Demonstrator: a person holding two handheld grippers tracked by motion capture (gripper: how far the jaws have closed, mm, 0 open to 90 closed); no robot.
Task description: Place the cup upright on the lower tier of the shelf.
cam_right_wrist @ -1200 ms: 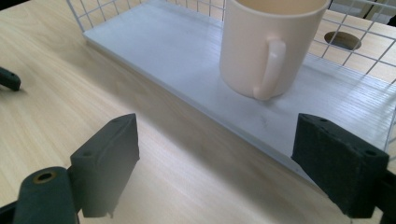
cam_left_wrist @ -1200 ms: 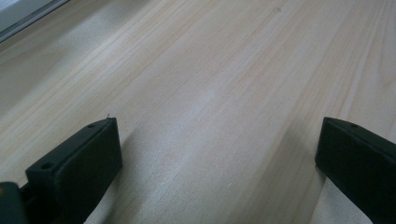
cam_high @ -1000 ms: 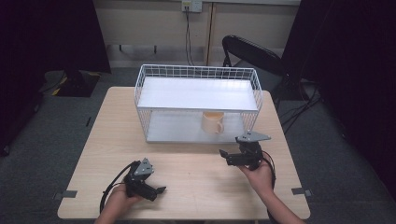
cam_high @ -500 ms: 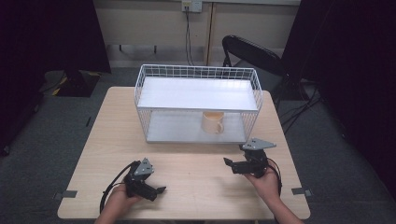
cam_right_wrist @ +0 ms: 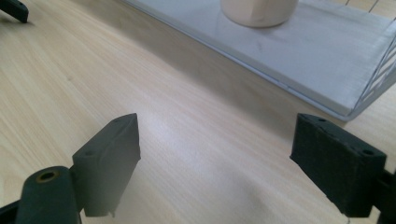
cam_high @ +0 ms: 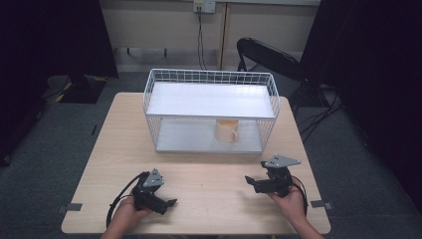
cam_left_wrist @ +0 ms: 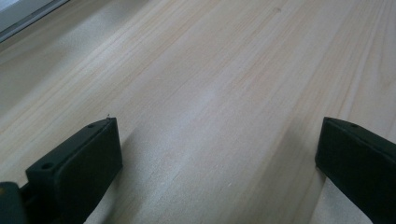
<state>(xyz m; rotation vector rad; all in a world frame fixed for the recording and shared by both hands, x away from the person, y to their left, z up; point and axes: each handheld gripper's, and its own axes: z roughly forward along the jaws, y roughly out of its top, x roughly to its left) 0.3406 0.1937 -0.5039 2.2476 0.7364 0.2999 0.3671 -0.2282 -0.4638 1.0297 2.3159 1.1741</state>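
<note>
**Both grippers spread and empty, near edge of the table; cup sits in the wire rack**

The wooden table [cam_high: 199,169] carries a white wire rack [cam_high: 211,112] with two shelves, set toward its far side. On the rack's lower shelf, right of the middle, stands a pale cup [cam_high: 226,130], upright, with its handle turned toward the rack's open front.

In front of the rack, well apart from it, the right gripper [cam_high: 251,181] lies low over the bare tabletop, held in the person's right hand [cam_high: 288,199]. Its jaws stand wide apart with nothing between them but wood, as the right gripper view shows; there the cup's base [cam_right_wrist: 259,10] stands on the shelf ahead, beyond the rack's front edge.

The left gripper [cam_high: 169,203] lies farther from the rack, off its left front corner, held in the left hand [cam_high: 127,216]. Its jaws are also spread wide over plain wood, pinching nothing.

No readable writing shows on the rack, the cup or either gripper.
</note>
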